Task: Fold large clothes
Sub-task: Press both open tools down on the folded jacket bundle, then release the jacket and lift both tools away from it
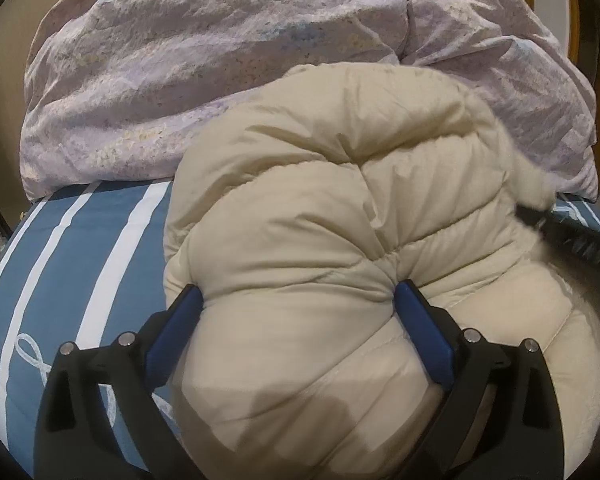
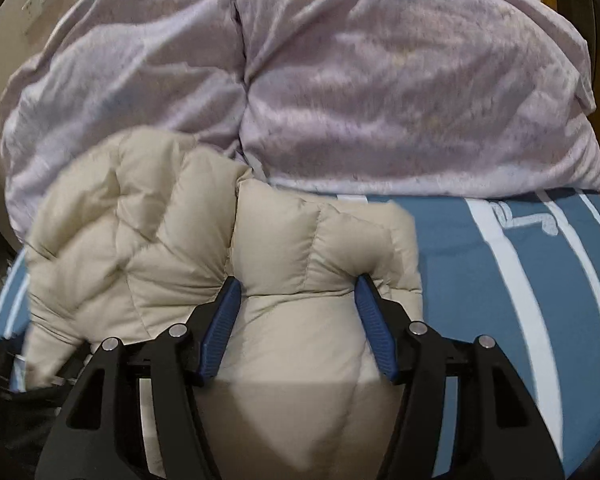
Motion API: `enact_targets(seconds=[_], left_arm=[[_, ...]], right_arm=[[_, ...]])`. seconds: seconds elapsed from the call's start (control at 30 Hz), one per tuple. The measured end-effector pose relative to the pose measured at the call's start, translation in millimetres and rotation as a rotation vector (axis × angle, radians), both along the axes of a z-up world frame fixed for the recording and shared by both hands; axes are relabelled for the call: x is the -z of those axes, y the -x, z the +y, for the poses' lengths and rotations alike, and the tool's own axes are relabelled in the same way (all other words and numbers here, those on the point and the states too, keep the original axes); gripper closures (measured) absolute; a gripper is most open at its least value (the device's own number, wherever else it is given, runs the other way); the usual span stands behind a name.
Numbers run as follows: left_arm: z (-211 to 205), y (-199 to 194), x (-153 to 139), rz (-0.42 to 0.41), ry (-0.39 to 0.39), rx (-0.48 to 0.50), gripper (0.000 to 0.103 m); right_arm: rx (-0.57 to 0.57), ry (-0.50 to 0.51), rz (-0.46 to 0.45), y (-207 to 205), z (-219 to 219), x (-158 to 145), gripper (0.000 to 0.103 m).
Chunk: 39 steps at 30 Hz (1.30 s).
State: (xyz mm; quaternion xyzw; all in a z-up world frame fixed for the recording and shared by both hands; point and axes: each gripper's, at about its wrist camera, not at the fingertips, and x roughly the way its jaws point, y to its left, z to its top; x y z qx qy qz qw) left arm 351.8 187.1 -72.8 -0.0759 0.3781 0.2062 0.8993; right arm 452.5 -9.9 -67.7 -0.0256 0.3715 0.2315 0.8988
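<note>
A cream quilted puffer jacket (image 1: 340,208) lies bunched on a blue bed sheet with white stripes (image 1: 80,248). My left gripper (image 1: 300,300) is shut on a thick fold of the jacket, its blue pads (image 1: 420,328) pressing into the padding from both sides. My right gripper (image 2: 296,292) is shut on another thick fold of the same jacket (image 2: 180,240), near its right edge. White fur trim (image 1: 536,184) shows at the jacket's right side in the left wrist view. The part of the jacket under the fold is hidden.
A crumpled lilac duvet (image 1: 220,60) is heaped behind the jacket and also fills the back of the right wrist view (image 2: 380,80). The striped sheet (image 2: 520,280) lies to the jacket's right. A dark object (image 1: 580,244) lies at the right edge.
</note>
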Motion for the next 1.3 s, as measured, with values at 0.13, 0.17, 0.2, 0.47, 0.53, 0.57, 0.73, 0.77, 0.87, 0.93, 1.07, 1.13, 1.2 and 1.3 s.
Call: enact_targets(seconds=[0.13,0.17,0.2,0.47,0.53,0.57,0.73,0.77,0.87,0.93,1.07,1.13,1.2,1.3], left_arm=[[-1,-1,1,0.003,-0.005,0.001,0.006],[-2,-1,1,0.005,-0.007,0.000,0.006],[-3,-2,1,0.007,-0.010,0.001,0.006],[-1,-4,4,0.024,0.003,-0.004,0.004],[1,-5,5,0.027,0.019,-0.008,0.002],[2,-6,6,0.028,0.024,-0.011,0.002],[2,-5,6,0.028,0.020,-0.015,0.002],[2,-4,6,0.025,0.020,-0.016,0.002],[1,6,2,0.003,0.010,-0.017,0.002],[-2,23,-4,-0.016,-0.010,-0.013,0.002],[-10,66,-21,-0.043,-0.029,0.002,0.002],[-18,88,-30,-0.058,-0.045,0.014,0.002],[-26,110,-37,-0.063,-0.062,0.018,0.002],[-39,142,-43,-0.055,-0.065,0.015,0.002]], right_arm=[[0.012,0.024,-0.017,2,4,7,0.041],[0.012,0.027,-0.015,1,6,7,0.041],[0.012,0.027,-0.010,1,6,8,0.041],[0.013,0.052,0.016,-3,12,13,0.038],[0.008,0.049,0.031,-6,13,15,0.037],[0.003,0.040,0.042,-9,13,16,0.037],[-0.016,-0.021,0.073,-19,11,19,0.036],[-0.019,-0.032,0.078,-20,10,19,0.035],[-0.024,-0.028,0.090,-12,0,9,0.021],[-0.009,-0.035,0.095,1,-13,0,0.010],[0.019,-0.033,0.083,37,-53,-18,0.002],[0.046,-0.014,0.103,55,-70,-23,0.001],[0.074,-0.002,0.104,72,-83,-28,0.001],[0.078,-0.004,0.103,97,-97,-32,0.001]])
